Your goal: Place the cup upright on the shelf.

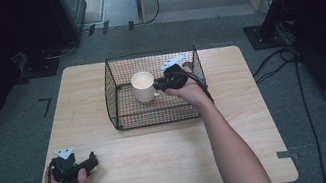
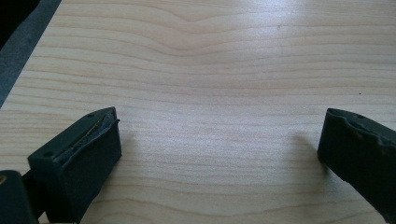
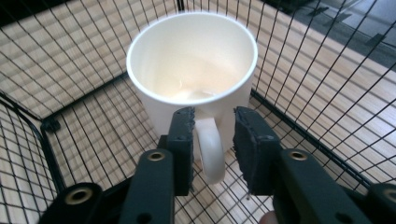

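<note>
— Wooden counter (image 1: 161,147), grey carpet around. Where is the mug?
— White mug (image 3: 191,70) stands upright in the wire basket (image 1: 113,80), far centre.
— Claws?
— Right claw (image 3: 212,140) straddles the handle, slightly apart, not pressing; left claw (image 2: 219,154) wide apart, near left.

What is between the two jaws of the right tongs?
The white mug's handle lies between the jaws of the right tongs, as the right gripper view shows; gaps remain beside it.
</note>
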`<state>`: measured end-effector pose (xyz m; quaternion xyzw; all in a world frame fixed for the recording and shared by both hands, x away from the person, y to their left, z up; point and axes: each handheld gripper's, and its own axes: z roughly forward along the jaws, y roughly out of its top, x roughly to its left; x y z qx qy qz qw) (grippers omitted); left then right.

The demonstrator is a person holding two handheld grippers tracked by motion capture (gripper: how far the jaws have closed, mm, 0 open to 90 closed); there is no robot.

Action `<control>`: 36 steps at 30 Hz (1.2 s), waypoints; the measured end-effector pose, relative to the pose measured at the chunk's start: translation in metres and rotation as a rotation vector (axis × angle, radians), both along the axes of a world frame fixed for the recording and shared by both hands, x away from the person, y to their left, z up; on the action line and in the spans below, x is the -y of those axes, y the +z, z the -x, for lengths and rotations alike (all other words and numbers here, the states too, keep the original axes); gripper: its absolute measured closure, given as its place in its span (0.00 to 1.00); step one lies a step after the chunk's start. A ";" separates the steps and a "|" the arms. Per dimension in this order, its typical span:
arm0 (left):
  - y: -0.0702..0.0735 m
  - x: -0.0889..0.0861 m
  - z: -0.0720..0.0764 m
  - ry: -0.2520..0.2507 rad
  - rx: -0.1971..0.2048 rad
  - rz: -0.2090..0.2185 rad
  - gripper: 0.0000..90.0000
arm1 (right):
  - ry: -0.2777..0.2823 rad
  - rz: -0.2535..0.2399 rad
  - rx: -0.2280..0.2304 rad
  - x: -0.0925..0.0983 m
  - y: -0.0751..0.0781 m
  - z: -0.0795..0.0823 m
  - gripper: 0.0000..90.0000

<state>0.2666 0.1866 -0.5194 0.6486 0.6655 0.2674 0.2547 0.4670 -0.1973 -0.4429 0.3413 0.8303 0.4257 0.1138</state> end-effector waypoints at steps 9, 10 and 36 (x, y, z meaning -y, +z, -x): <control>0.000 0.000 0.000 0.000 0.000 0.000 0.00 | -0.010 -0.079 0.069 0.002 0.015 0.006 0.53; 0.000 0.000 0.000 0.000 0.001 0.001 0.00 | -0.013 -0.076 0.076 0.002 0.017 0.006 0.52; 0.000 0.000 0.000 0.000 0.001 0.000 0.00 | -0.013 -0.033 0.059 -0.001 0.058 0.062 0.00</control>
